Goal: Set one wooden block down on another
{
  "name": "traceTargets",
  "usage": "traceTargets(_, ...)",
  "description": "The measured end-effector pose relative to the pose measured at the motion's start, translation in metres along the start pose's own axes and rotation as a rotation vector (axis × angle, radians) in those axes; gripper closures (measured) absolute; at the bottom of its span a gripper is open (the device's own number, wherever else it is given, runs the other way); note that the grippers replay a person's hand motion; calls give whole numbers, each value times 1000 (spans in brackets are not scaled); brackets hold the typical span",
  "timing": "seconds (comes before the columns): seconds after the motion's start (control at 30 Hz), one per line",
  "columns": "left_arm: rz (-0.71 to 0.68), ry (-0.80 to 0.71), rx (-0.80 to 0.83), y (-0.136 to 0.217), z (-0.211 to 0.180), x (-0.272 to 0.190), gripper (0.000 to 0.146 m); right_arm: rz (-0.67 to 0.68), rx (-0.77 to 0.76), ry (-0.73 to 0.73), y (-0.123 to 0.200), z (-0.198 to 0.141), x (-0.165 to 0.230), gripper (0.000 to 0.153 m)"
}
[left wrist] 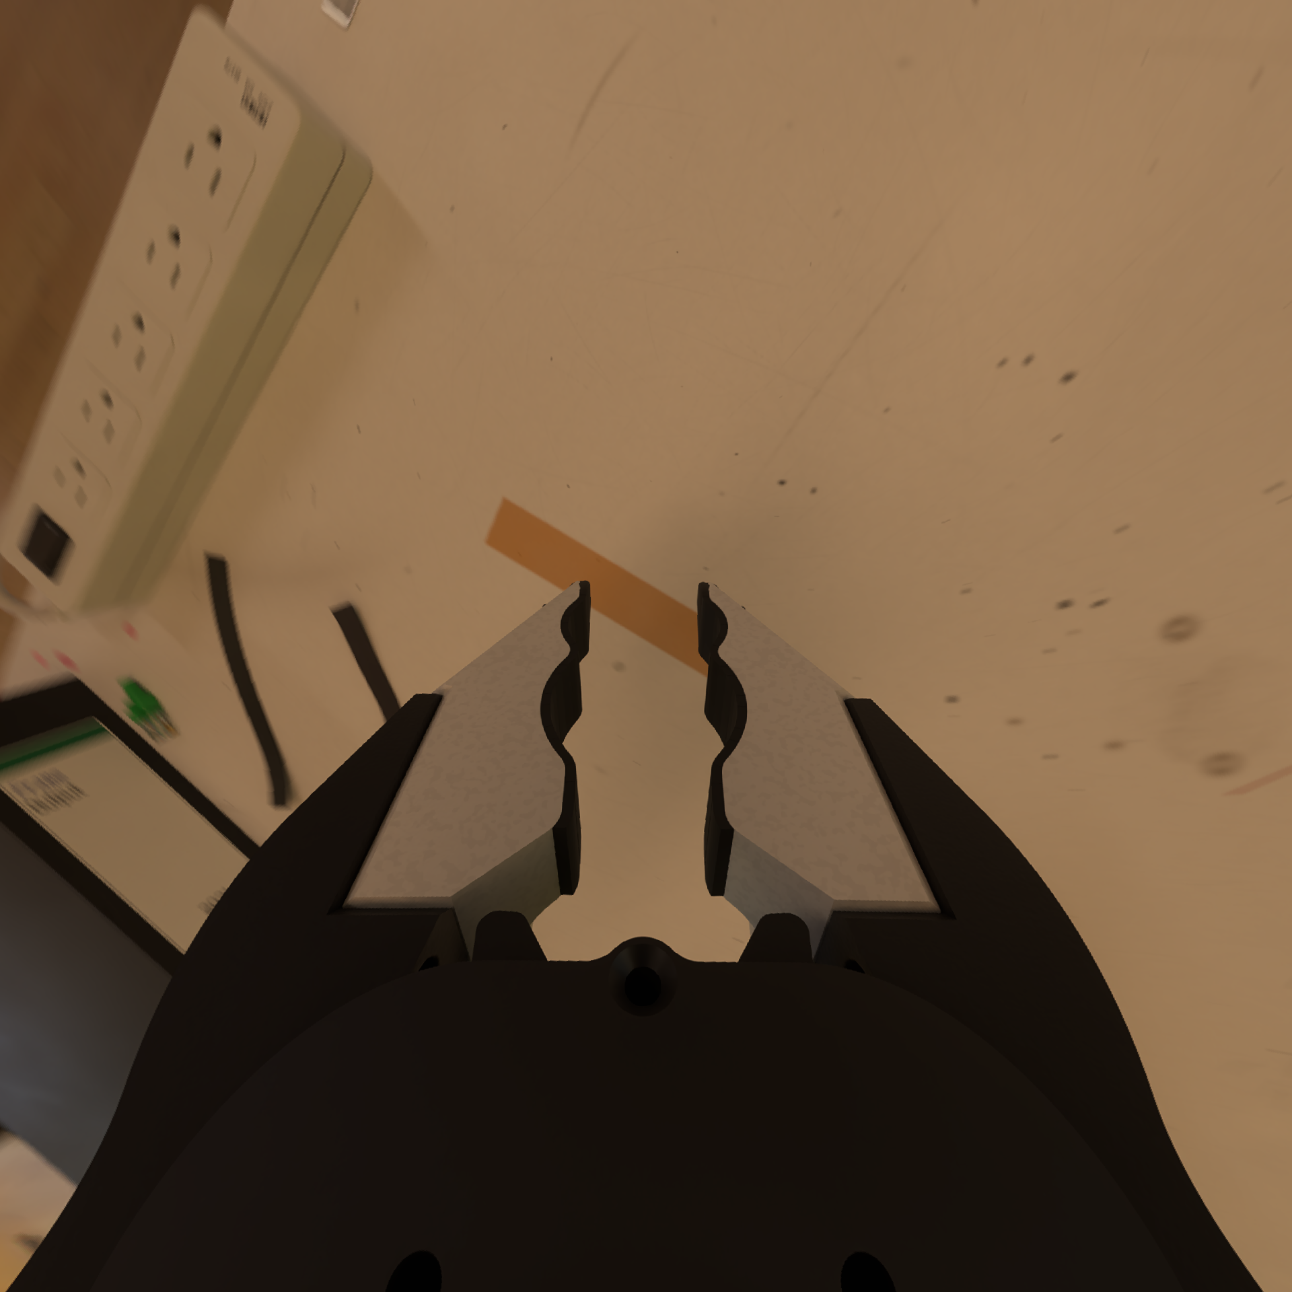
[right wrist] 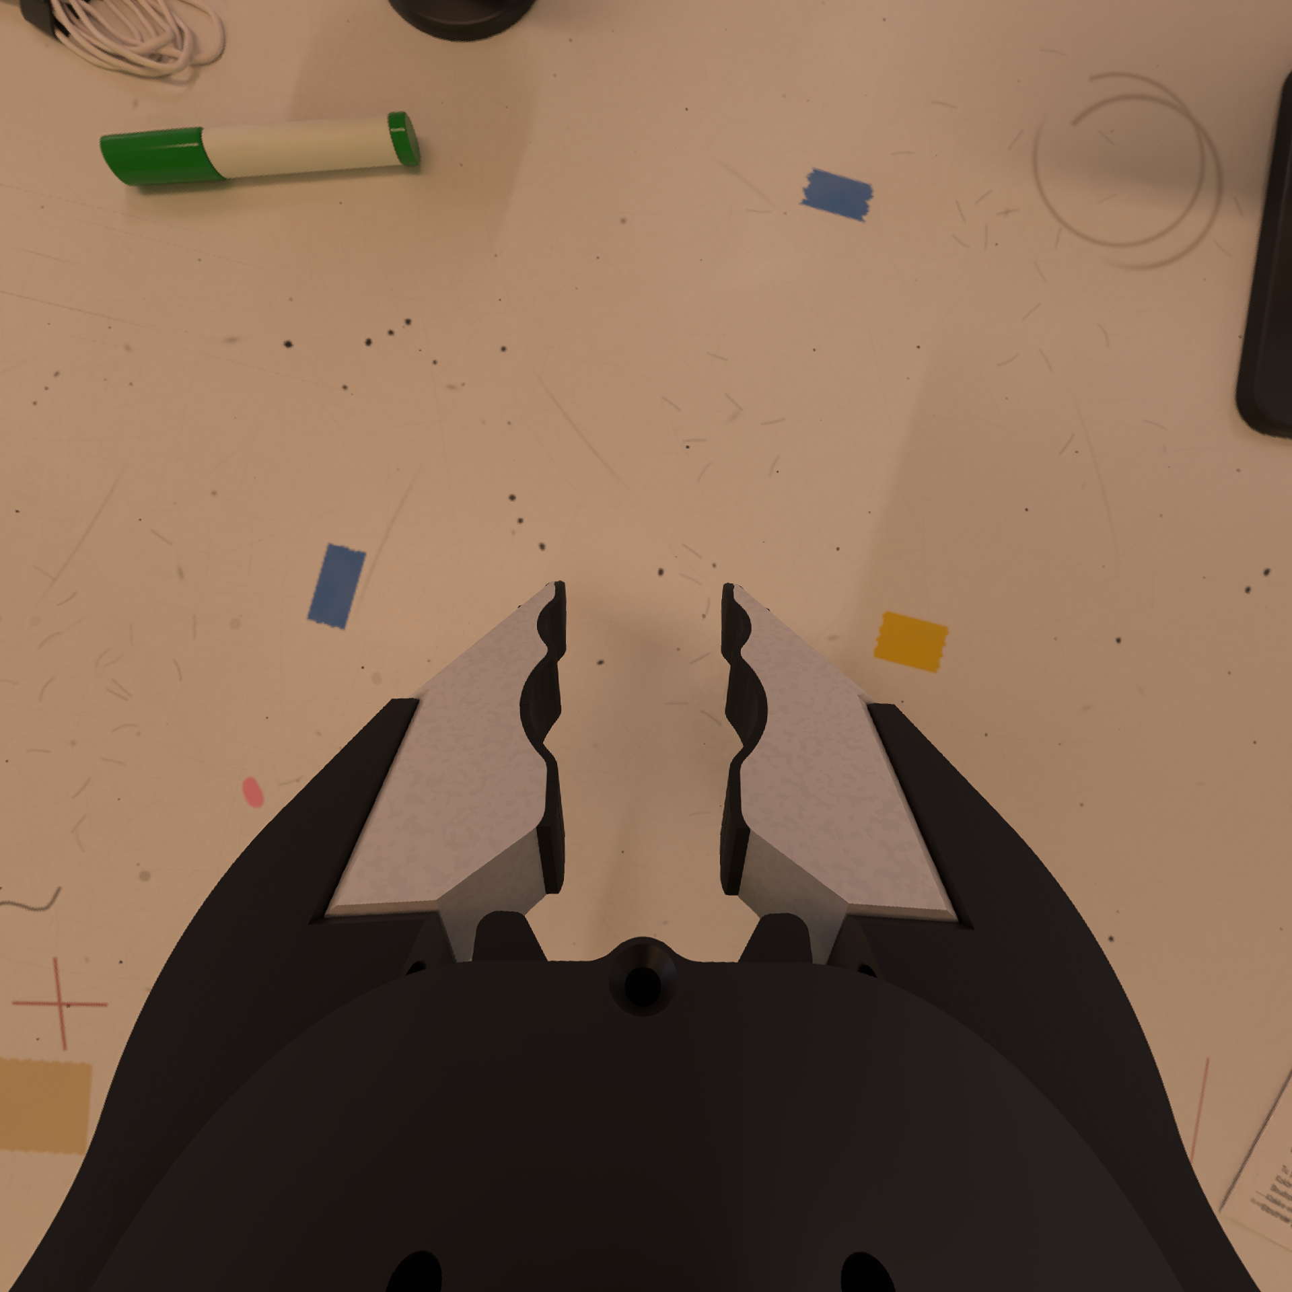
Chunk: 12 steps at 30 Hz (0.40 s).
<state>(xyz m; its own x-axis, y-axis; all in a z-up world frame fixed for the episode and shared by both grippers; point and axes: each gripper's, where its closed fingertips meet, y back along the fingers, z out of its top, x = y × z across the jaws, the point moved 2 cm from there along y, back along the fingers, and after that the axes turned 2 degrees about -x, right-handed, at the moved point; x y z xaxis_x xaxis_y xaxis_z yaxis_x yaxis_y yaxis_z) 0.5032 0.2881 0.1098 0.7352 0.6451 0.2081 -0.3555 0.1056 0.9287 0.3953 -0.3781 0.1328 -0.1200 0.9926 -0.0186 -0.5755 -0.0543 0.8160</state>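
Observation:
No wooden block shows in either view. My left gripper (left wrist: pixel 643 594) is open and empty above the beige tabletop, with a strip of orange tape (left wrist: pixel 594 580) lying on the table just beyond and between its fingertips. My right gripper (right wrist: pixel 643 594) is open and empty above a bare scratched patch of the same table. Nothing lies between either pair of jaws.
A white power strip (left wrist: pixel 161 307) lies at the left, with black strips (left wrist: pixel 245 671) and a boxed item (left wrist: pixel 105 790) below it. The right wrist view shows a green-capped marker (right wrist: pixel 259 148), a white cable coil (right wrist: pixel 140 35), a dark device (right wrist: pixel 1269 280), blue tape (right wrist: pixel 337 586) and yellow tape (right wrist: pixel 911 642).

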Motion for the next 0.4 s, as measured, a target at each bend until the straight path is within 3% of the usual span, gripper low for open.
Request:
traceTargets(0.2, 124, -458, -69, -36, 12, -8, 103, -31, 21, -4, 1, -4, -3, 108)
traceTargets(0.4, 144, -661, -87, -52, 33, -16, 107, -74, 56, -3, -1, -5, -6, 108)
